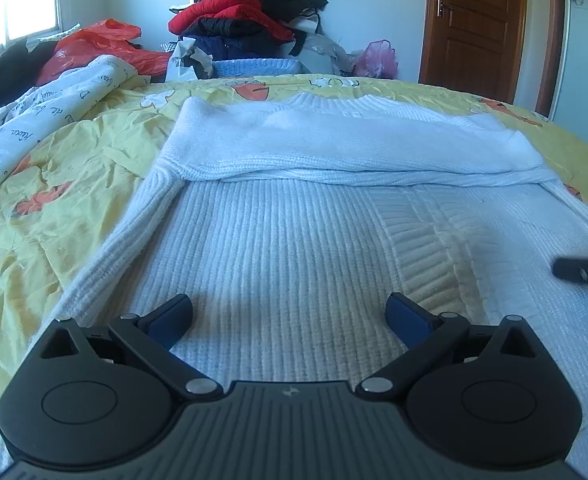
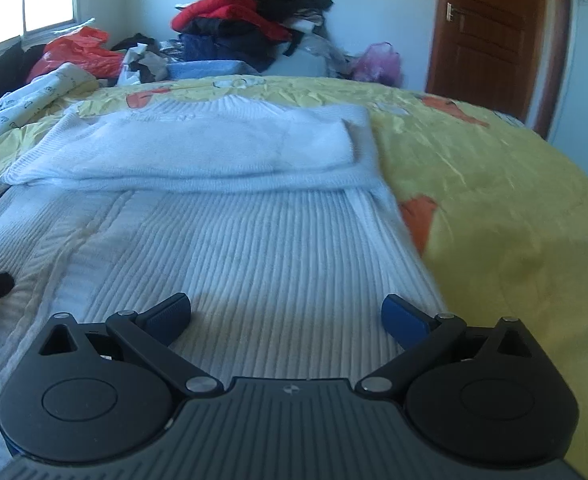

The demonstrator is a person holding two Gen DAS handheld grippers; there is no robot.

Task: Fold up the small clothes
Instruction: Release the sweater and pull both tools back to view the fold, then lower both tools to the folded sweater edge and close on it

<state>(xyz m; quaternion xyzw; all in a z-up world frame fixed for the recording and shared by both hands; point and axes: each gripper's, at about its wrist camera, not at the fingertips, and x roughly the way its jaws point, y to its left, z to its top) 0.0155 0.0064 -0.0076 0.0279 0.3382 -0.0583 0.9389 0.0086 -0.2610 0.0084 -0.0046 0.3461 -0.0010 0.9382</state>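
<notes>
Where the bedspread (image 2: 494, 184) lies bare, sweater's (image 2: 253, 240) right edge.

I see my left hand-held gripper (image 1: 289, 316) held low and level, its two blue-padded fingers spread wide apart, gripping nothing. My right hand-held gripper (image 2: 285, 316) matches it, fingers equally wide and empty.

A home bedroom: quilted bed (image 1: 73, 152), heaped clothes (image 1: 245, 16), wooden door (image 1: 474, 24)

Sweater (image 1: 294, 240) ribbed knit; bedcover (image 2: 494, 200) glossy, crinkled.
</notes>
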